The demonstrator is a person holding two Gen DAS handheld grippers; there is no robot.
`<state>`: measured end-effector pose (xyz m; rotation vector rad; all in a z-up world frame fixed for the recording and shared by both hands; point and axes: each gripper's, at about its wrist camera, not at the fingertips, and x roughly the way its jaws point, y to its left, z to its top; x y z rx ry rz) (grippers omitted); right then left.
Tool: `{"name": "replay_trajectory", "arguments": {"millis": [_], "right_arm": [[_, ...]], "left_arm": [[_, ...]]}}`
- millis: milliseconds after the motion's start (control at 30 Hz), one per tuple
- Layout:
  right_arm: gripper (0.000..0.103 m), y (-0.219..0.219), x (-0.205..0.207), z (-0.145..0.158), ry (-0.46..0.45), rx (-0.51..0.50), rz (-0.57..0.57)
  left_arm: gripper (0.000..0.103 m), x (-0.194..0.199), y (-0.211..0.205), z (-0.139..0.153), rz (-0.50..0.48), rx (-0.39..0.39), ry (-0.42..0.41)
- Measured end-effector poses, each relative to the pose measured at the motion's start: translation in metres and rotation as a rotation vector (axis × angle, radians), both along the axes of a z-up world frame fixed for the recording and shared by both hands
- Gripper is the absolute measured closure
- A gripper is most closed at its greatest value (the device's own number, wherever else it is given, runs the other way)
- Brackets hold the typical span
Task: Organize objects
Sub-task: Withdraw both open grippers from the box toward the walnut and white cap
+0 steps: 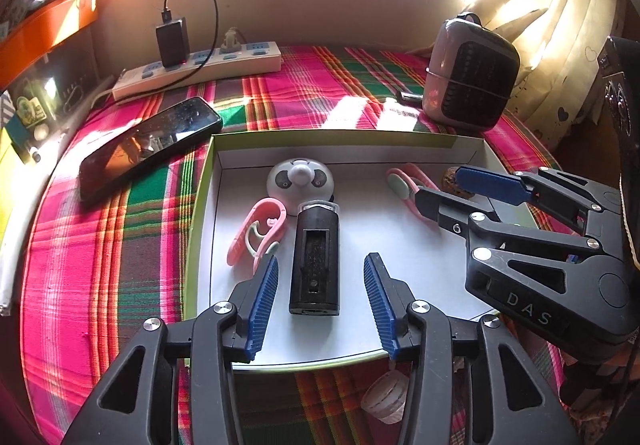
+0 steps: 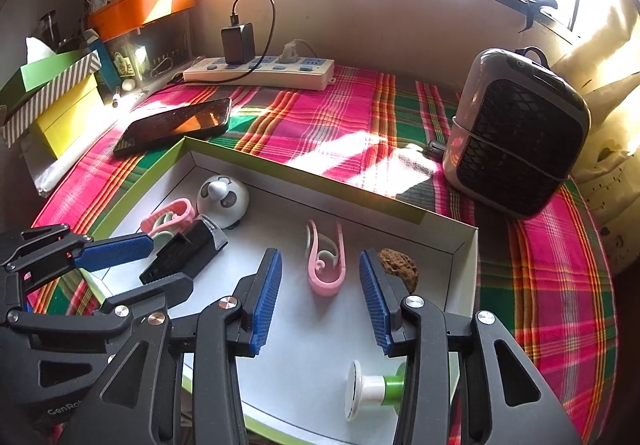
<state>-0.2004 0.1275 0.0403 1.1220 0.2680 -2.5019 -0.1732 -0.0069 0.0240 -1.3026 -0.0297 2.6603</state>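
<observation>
From the left wrist, our left gripper (image 1: 320, 305) is spread wide over the box (image 1: 200, 221), empty, with the black device (image 1: 315, 261) lying flat between its fingers — long axis running straight ahead, in line with them. A pink clip (image 1: 258, 233) lies just left of it.

From the right wrist, our right gripper (image 2: 320, 301) is likewise spread and empty — a second clip (image 2: 326, 265) lies just ahead between its fingertips, lengthwise, a walnut (image 2: 398, 263) beside the right finger. We judge each arm nearest its own item.
</observation>
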Motion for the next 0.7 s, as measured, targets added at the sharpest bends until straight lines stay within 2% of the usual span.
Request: {"name": "replay_trajectory", "arguments": {"millis": [267,500,600,700], "right_arm": [[0.061,0.006,0.021,0.009,0.025,-0.03,-0.015],[0.061,0.008,0.039,0.014,0.039,-0.056,-0.032],[0.061,0.011,0.047,0.016,0.042,-0.074,-0.041],[0.061,0.012,0.052,0.016,0.052,-0.066,-0.051]], "left_arm": [[0.059,0.021,-0.002,0.006,0.02,-0.022,0.04],[0.059,0.037,-0.009,0.01,0.032,-0.007,0.044],[0.059,0.045,-0.011,0.012,0.044,-0.027,0.062],[0.059,0.049,-0.015,0.013,0.05,-0.008,0.061]]}}
